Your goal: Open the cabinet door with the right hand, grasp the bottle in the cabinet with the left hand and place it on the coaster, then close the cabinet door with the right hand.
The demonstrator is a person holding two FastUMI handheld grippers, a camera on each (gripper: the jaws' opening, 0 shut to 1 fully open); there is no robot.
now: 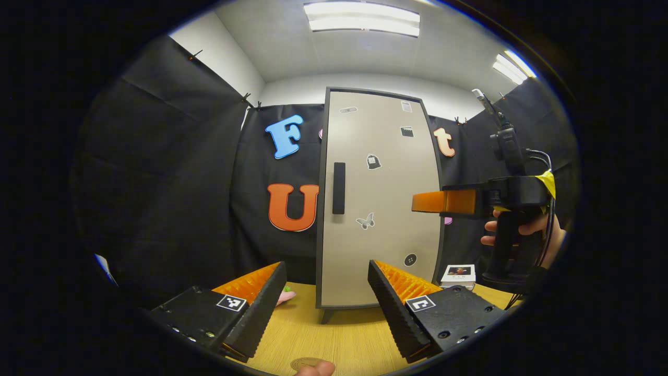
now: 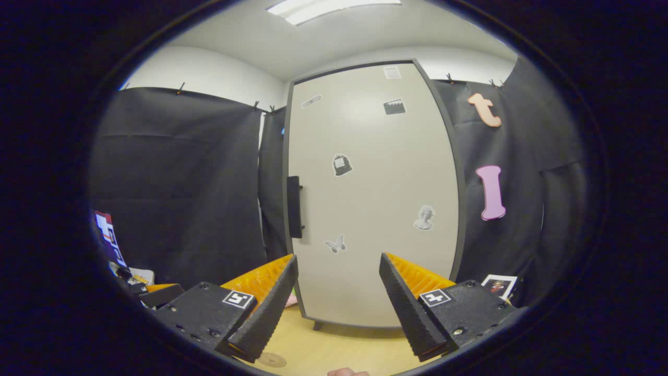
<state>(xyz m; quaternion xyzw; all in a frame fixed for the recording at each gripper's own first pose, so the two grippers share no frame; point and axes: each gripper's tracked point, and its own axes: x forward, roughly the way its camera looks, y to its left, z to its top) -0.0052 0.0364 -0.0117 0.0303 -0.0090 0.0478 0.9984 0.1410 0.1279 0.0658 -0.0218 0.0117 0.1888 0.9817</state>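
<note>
While the cabinet (image 1: 378, 198) stood shut on the wooden table (image 1: 339, 339), both grippers hung in front of it with their fingers spread wide and nothing between them. In the left gripper view the left gripper (image 1: 326, 308) pointed at the lower part of the cabinet door (image 1: 386, 230), whose dark handle (image 1: 338, 188) ran upright near the door's left edge. The right gripper (image 1: 425, 202) showed farther off in that view, held level by a hand (image 1: 527, 230) at the right, its tip in front of the door's right edge — whether it touched the door could not be told. The bottle was hidden behind the closed door. A round coaster (image 1: 305, 362) lay on the table at the bottom edge, just in front of the cabinet (partly cut off). In the right gripper view the right gripper's own fingers (image 2: 266, 308) framed the foot of the door, the handle (image 2: 294, 207) up to their left — well apart from them.
</note>
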